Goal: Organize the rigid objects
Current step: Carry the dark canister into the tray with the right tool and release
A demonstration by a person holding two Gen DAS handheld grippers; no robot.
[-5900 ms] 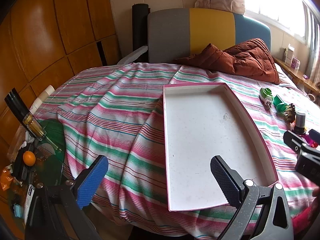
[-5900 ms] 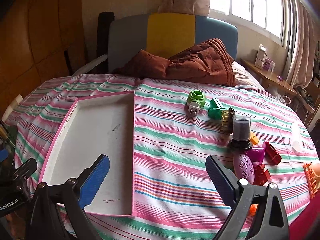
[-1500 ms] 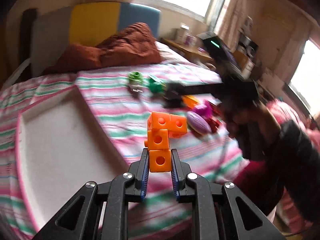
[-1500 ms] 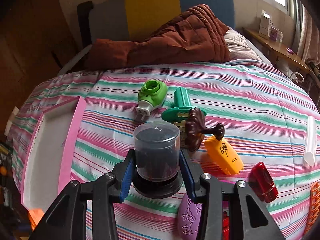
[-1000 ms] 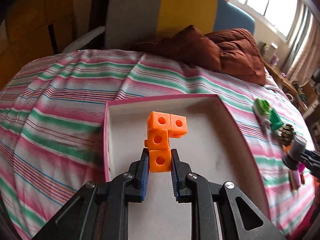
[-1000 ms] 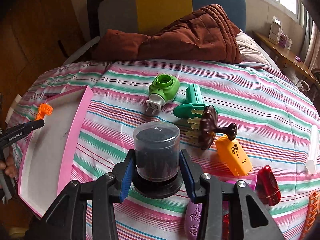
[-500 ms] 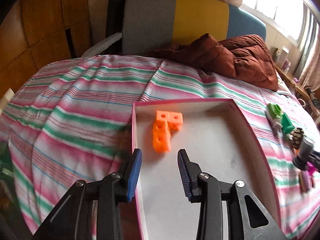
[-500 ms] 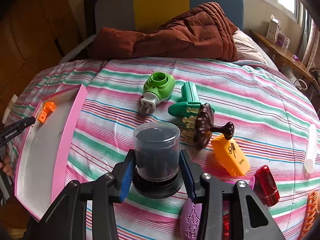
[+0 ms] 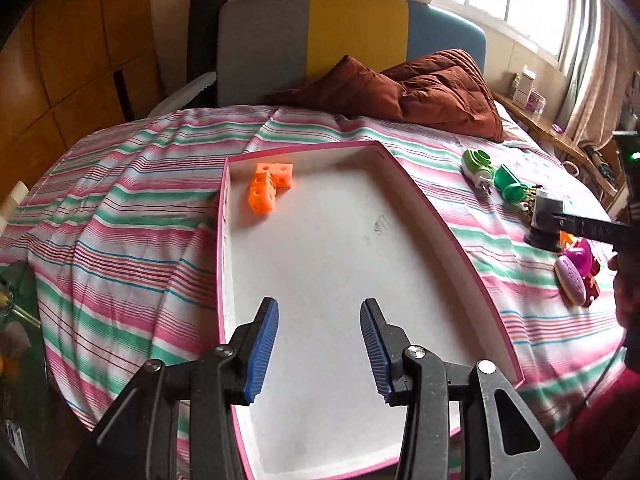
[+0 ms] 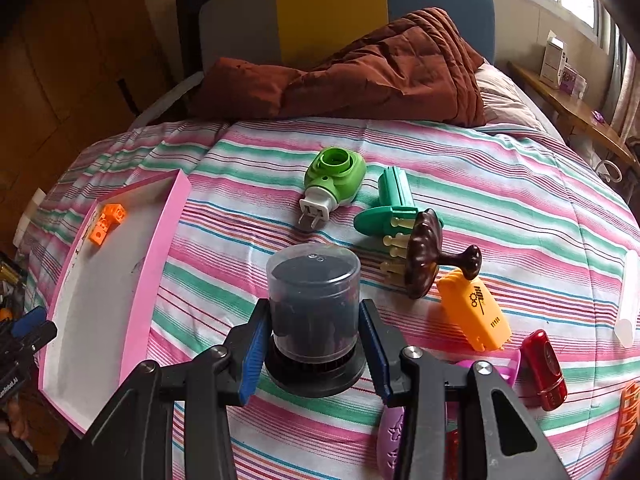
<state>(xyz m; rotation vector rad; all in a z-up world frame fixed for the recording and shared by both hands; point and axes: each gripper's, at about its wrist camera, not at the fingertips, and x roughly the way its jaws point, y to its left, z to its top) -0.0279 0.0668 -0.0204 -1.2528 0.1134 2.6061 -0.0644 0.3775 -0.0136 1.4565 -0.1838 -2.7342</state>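
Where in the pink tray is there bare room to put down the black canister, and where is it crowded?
The pink tray is nearly all bare: only the orange blocks sit in its far left corner, so the middle and near end are free. The crowding is on the striped bedspread beyond the black canister: green plug, brown brush, orange case.

Left wrist cam looks down along its fingers, close over pink tray [image 9: 472, 264]. Right wrist cam faces bedspread [image 10: 500, 184], toys near. Both share tray, orange blocks [image 9: 269, 186], headboard [image 9: 352, 32].
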